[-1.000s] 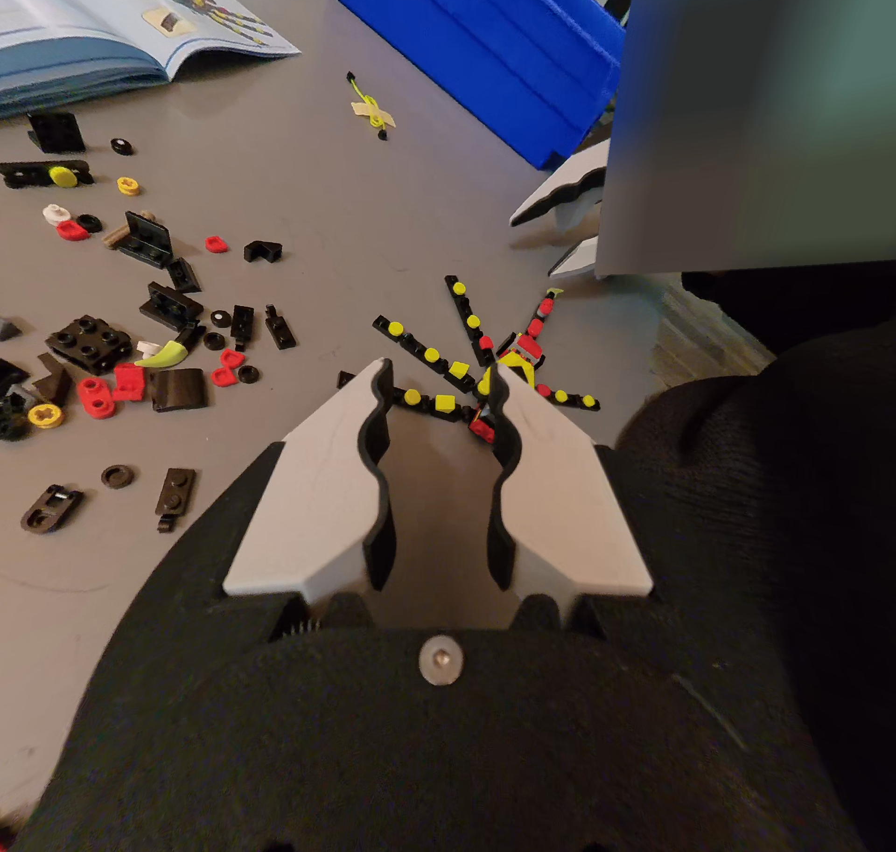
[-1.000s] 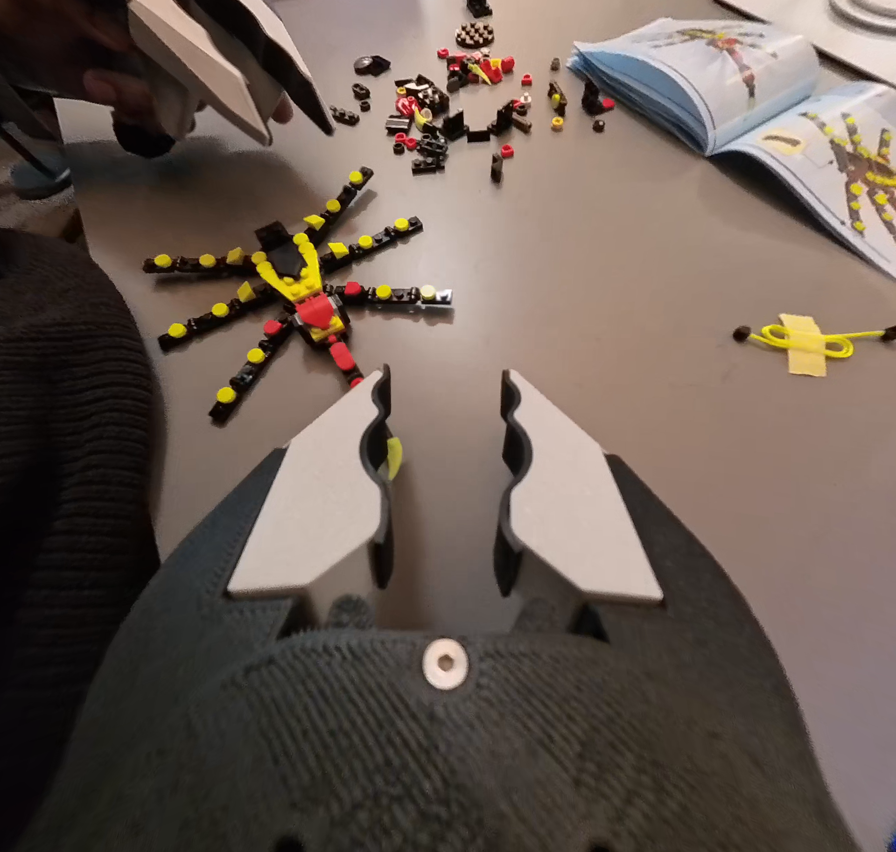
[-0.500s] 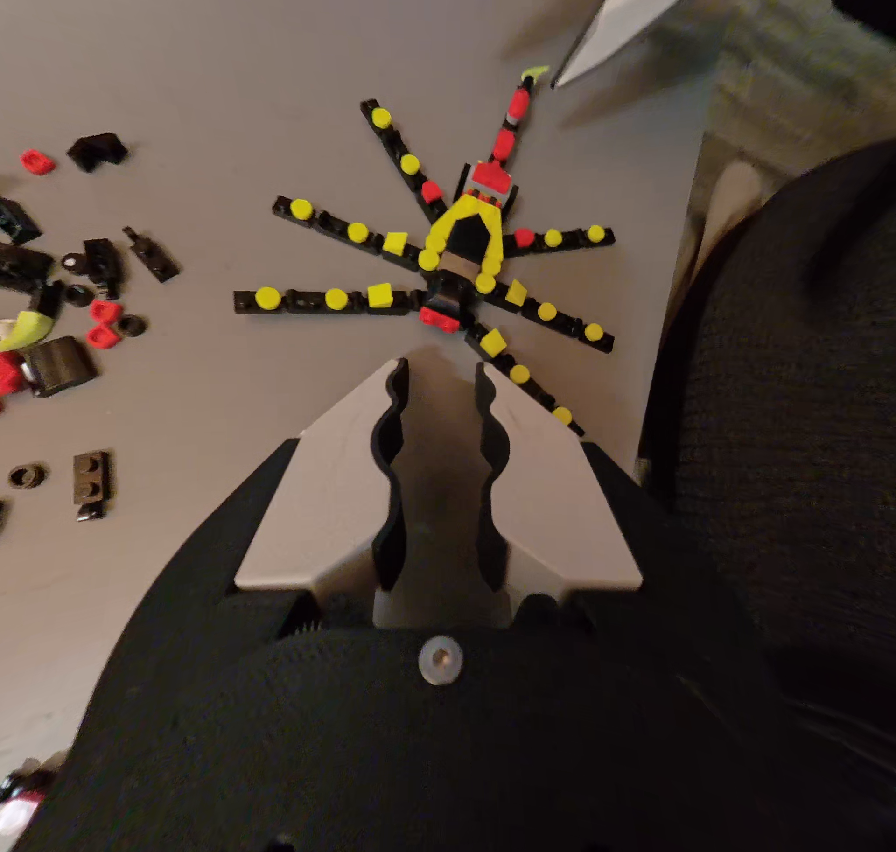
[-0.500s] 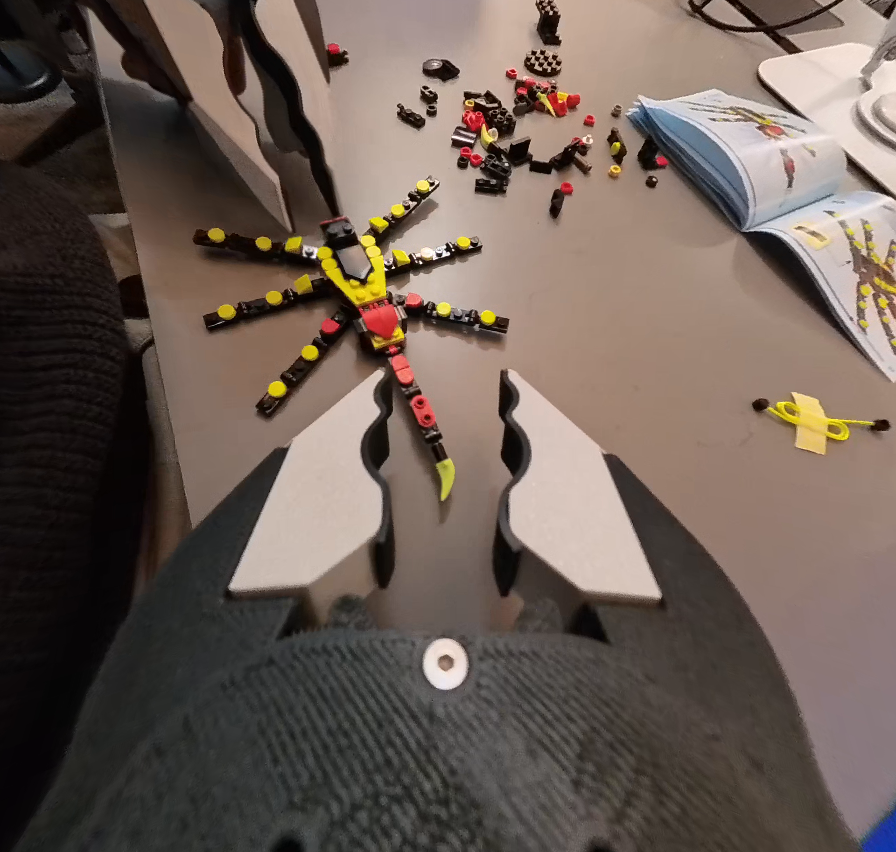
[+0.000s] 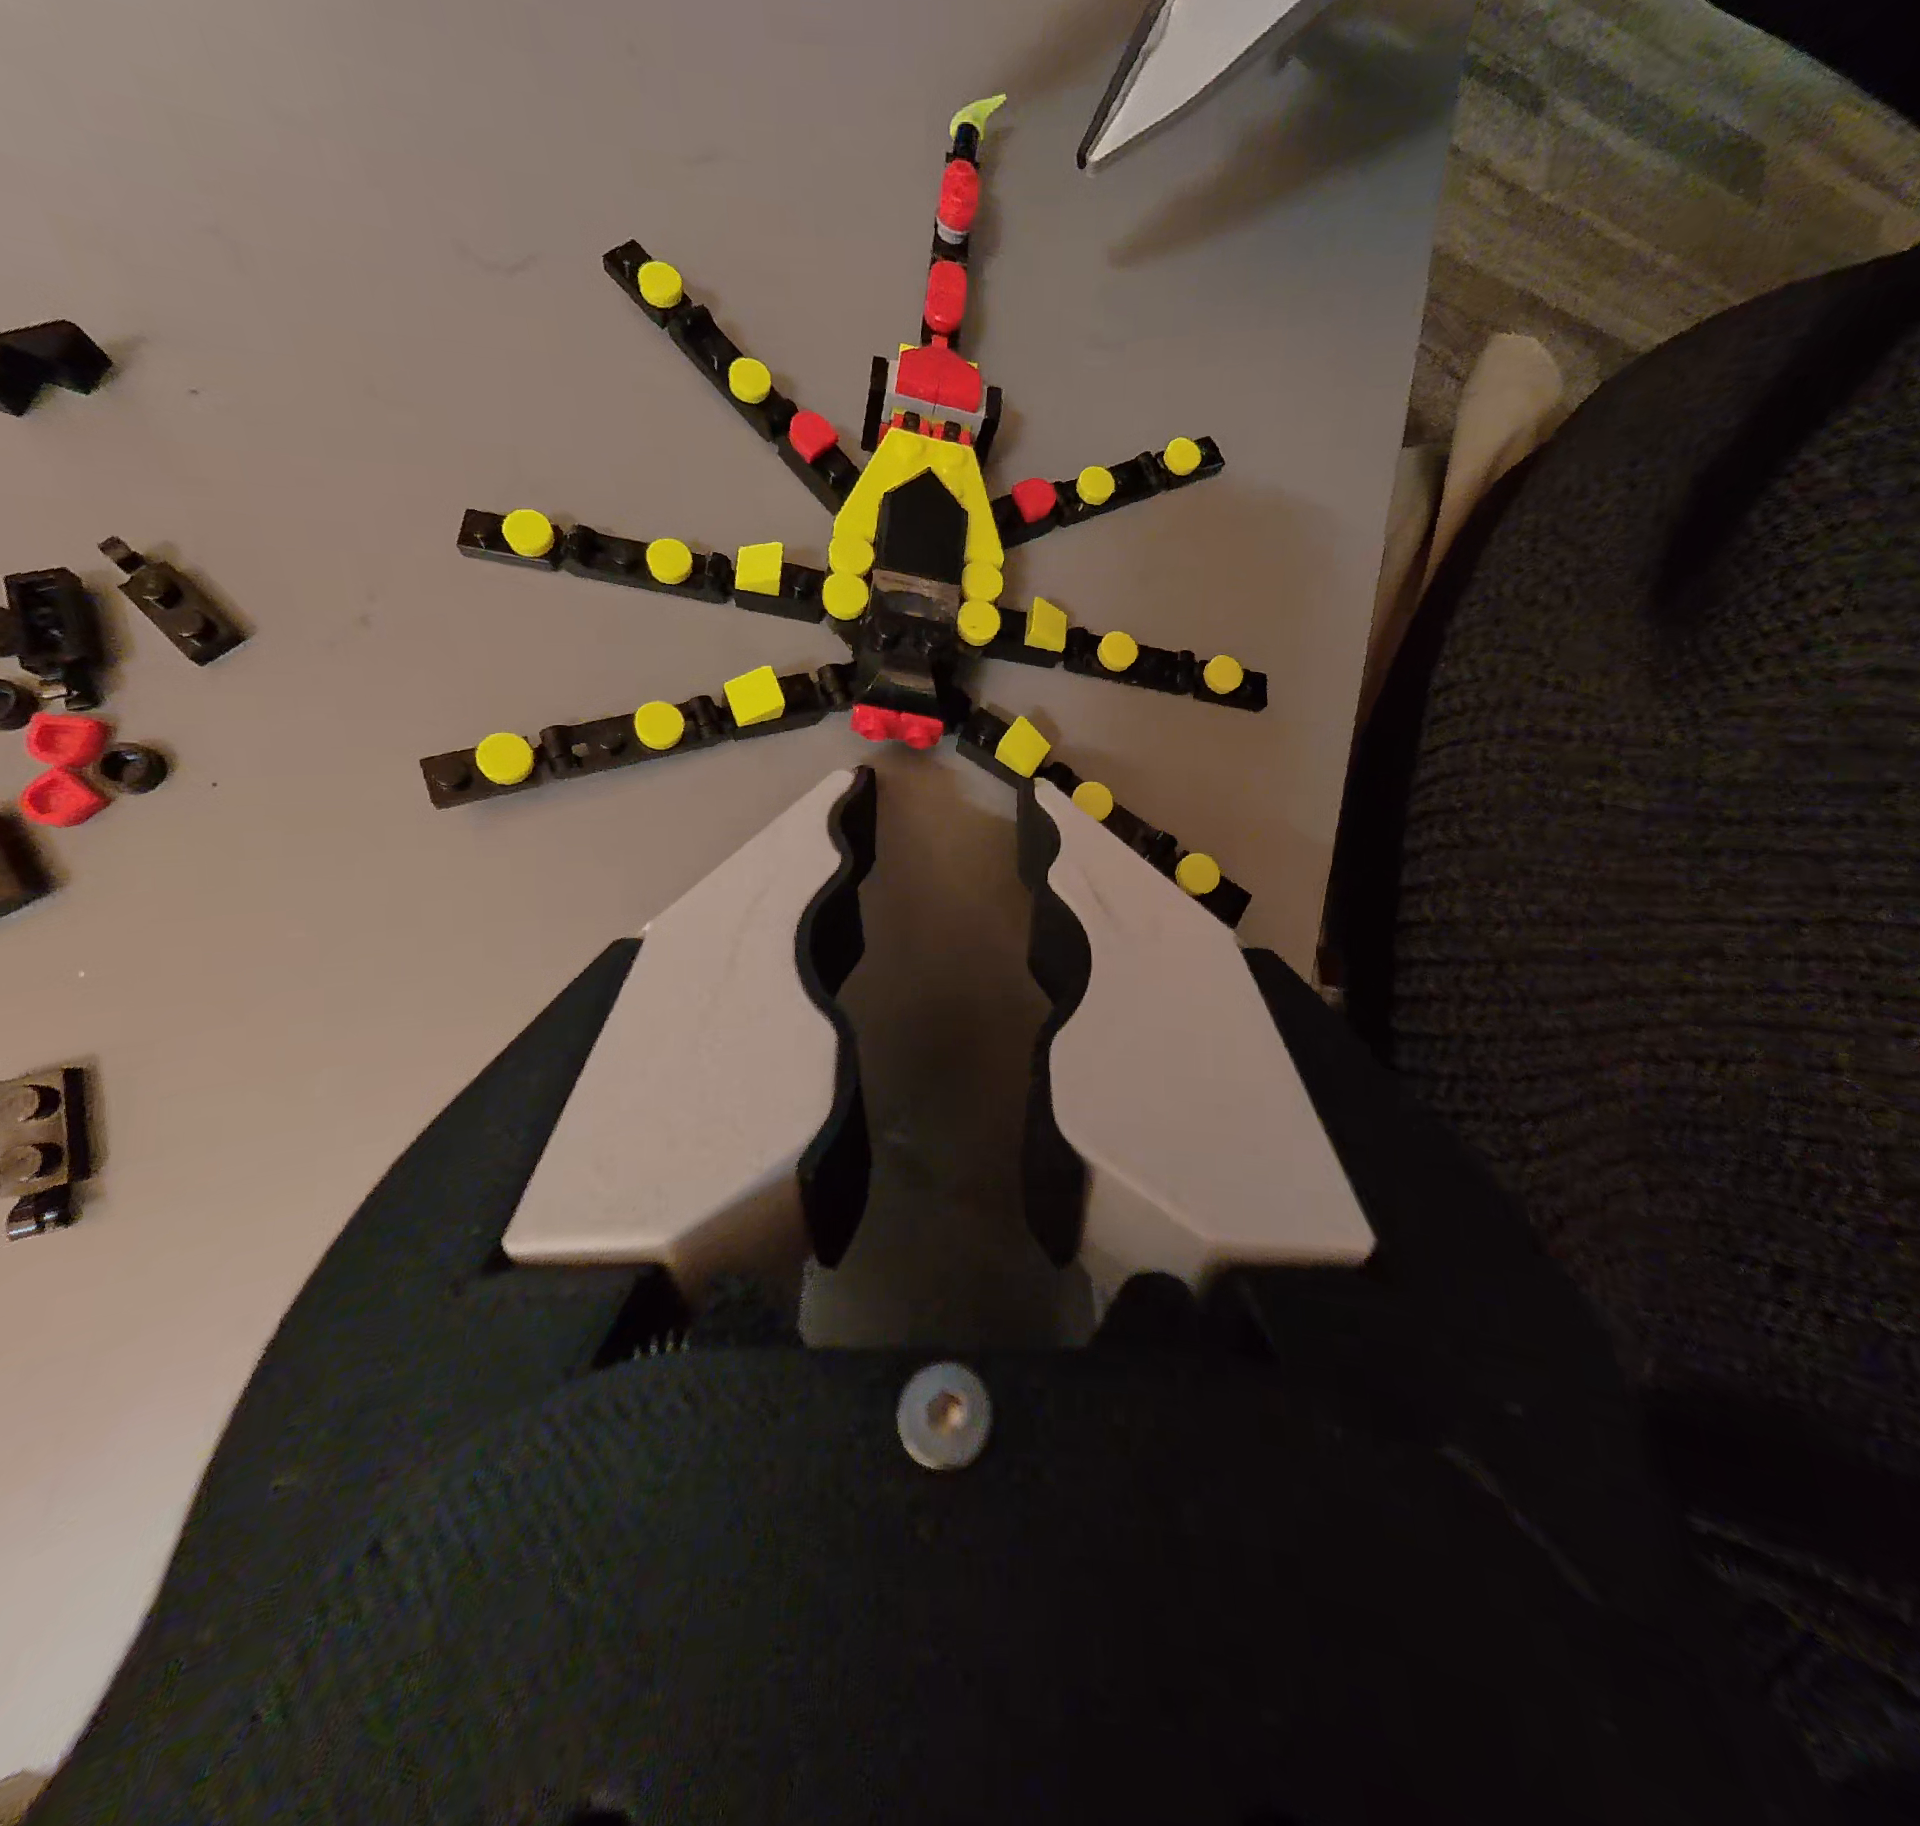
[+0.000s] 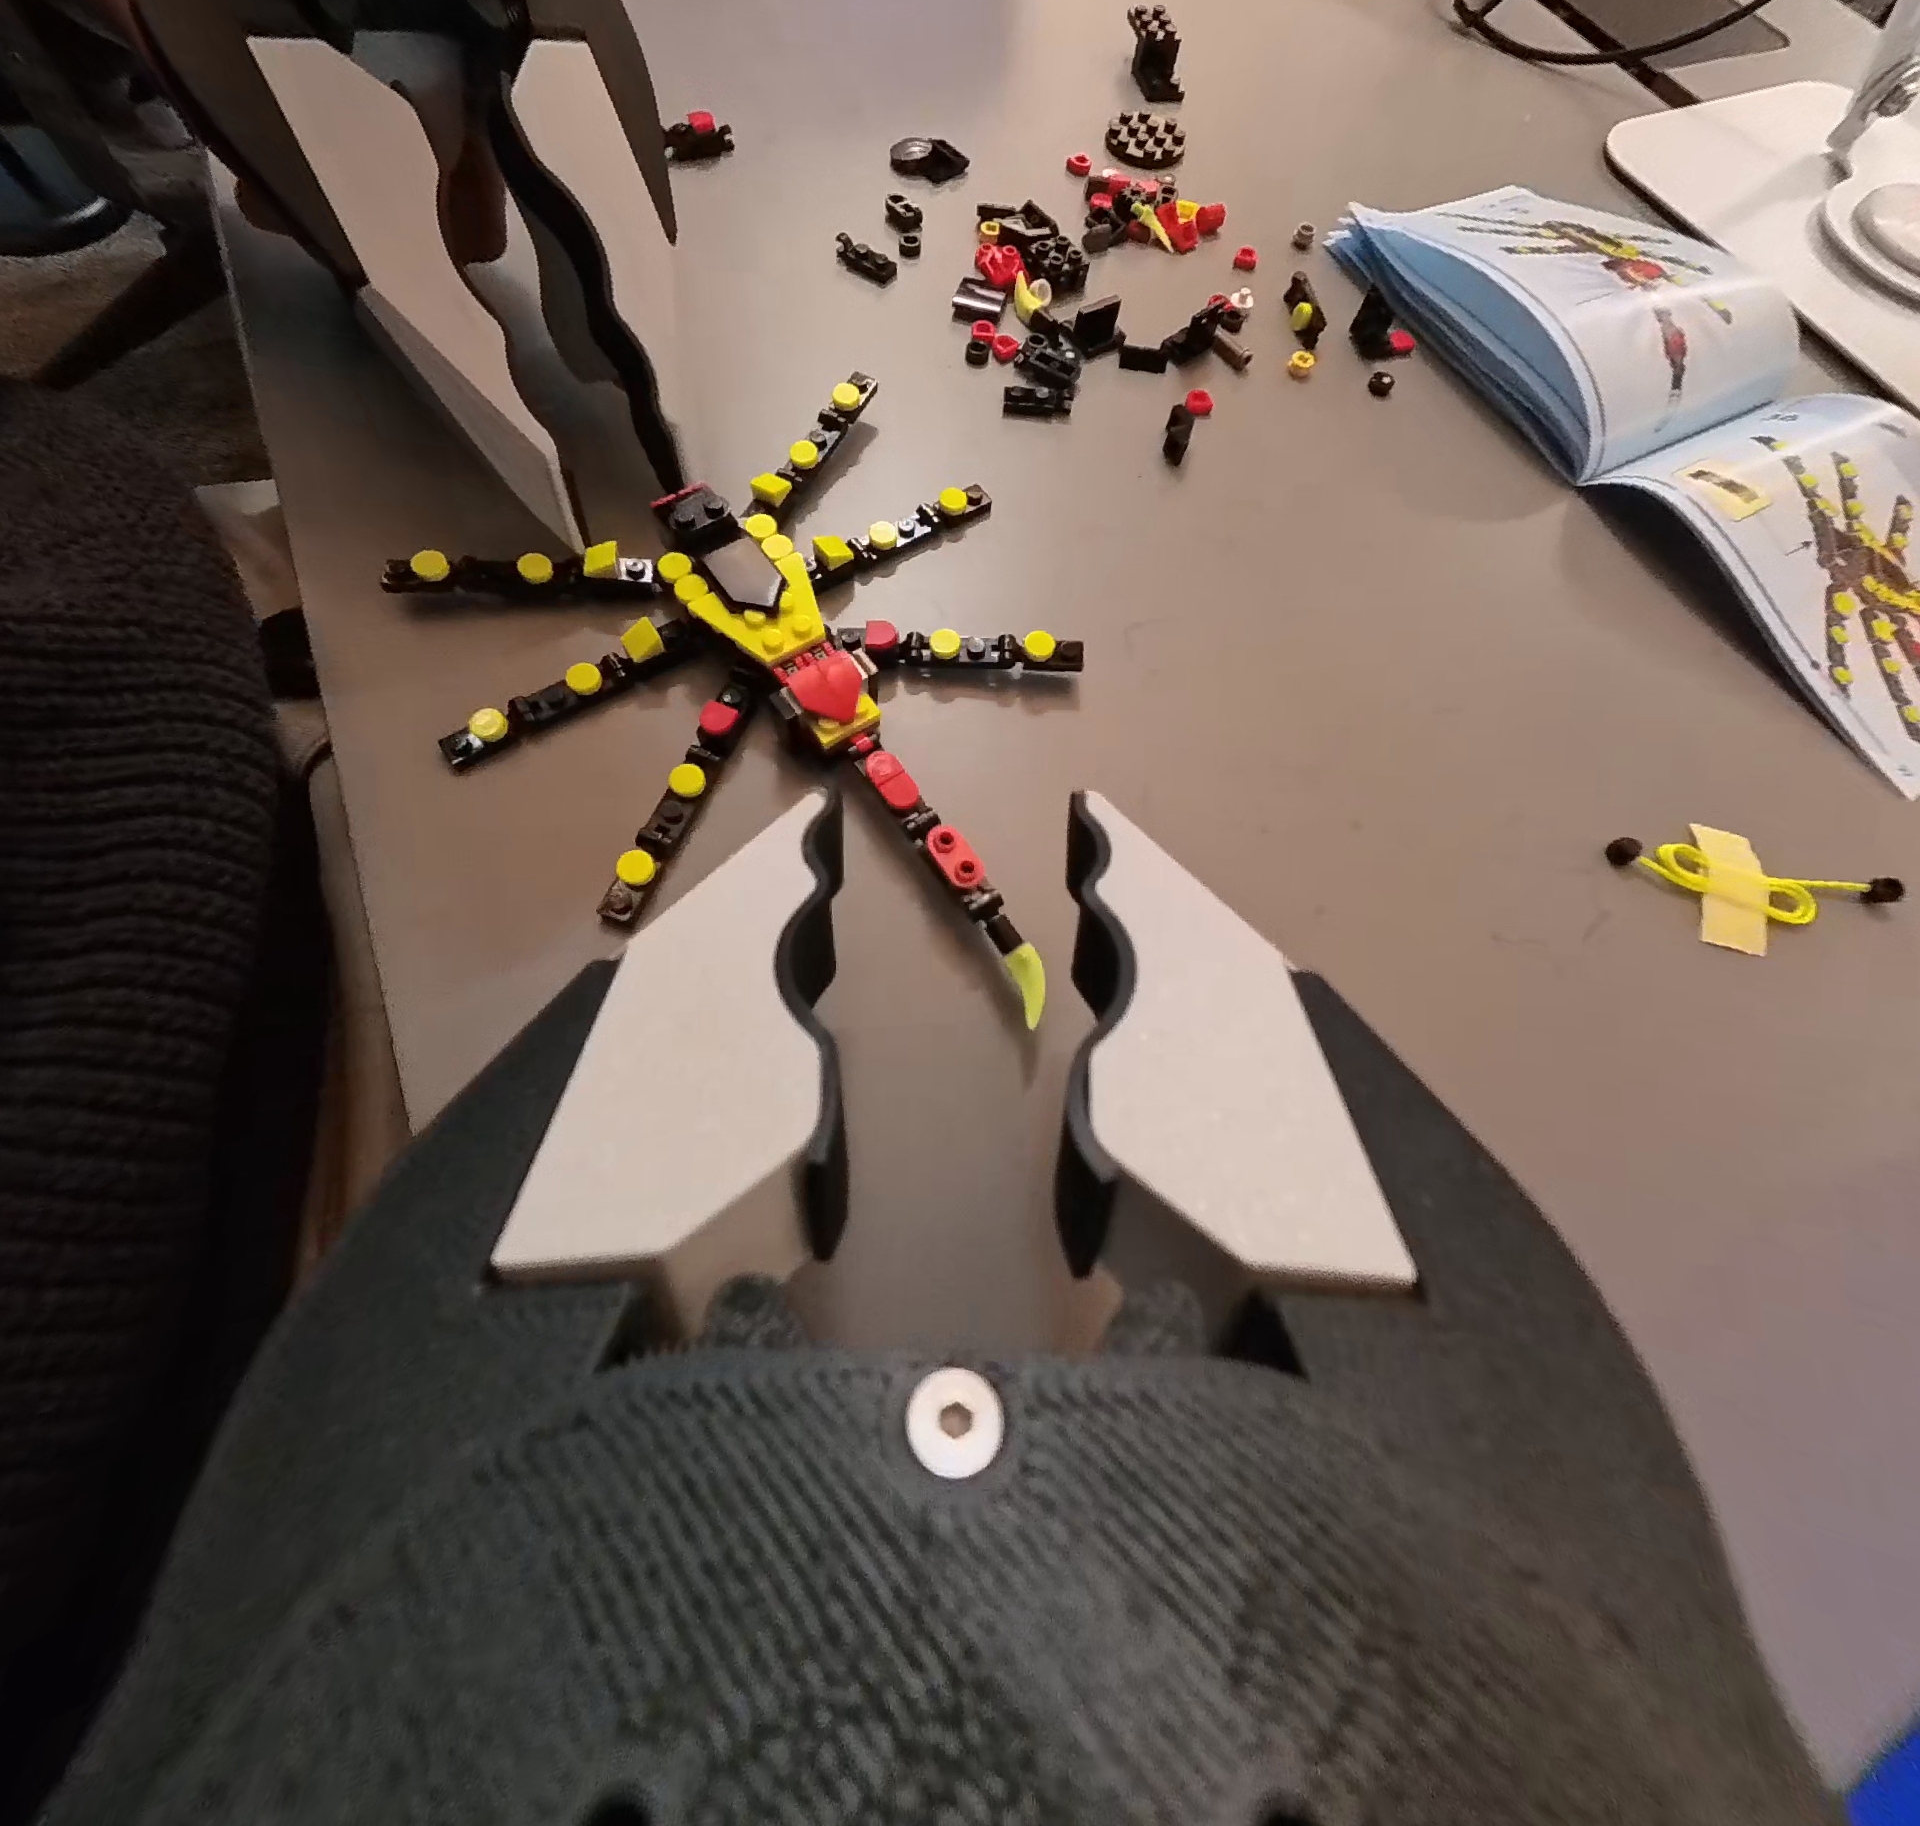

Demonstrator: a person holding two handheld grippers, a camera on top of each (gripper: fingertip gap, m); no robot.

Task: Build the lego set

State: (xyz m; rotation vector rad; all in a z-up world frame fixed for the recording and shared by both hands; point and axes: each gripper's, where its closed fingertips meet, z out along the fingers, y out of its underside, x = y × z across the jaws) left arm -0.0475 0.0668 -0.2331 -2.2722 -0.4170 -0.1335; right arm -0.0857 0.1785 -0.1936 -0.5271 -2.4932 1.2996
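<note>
A black, yellow and red lego spider (image 5: 914,571) lies flat on the grey table (image 5: 312,166), legs spread, near the table's edge; it also shows in the right wrist view (image 6: 769,623). Its red tail ends in a lime claw (image 6: 1023,981). My left gripper (image 5: 945,789) is open and empty, just short of the spider's black head end. In the right wrist view it (image 6: 613,509) stands over that end. My right gripper (image 6: 951,810) is open and empty, its fingers either side of the tail, above it. Its fingertips (image 5: 1195,72) show beyond the claw.
Loose black, red and yellow pieces (image 6: 1091,280) lie scattered past the spider. An open instruction booklet (image 6: 1621,363) lies at the right. A lime cord under tape (image 6: 1745,888) lies on the table. The table's edge (image 5: 1392,529) runs close beside the spider, by a dark sleeve (image 5: 1662,841). Tip to tip, the grippers are about 12 cm apart.
The left gripper swung over and closed in on the spider's head end, its jaws a little narrower. The right gripper pulled back along the tail, so the lime claw now lies between its fingers.
</note>
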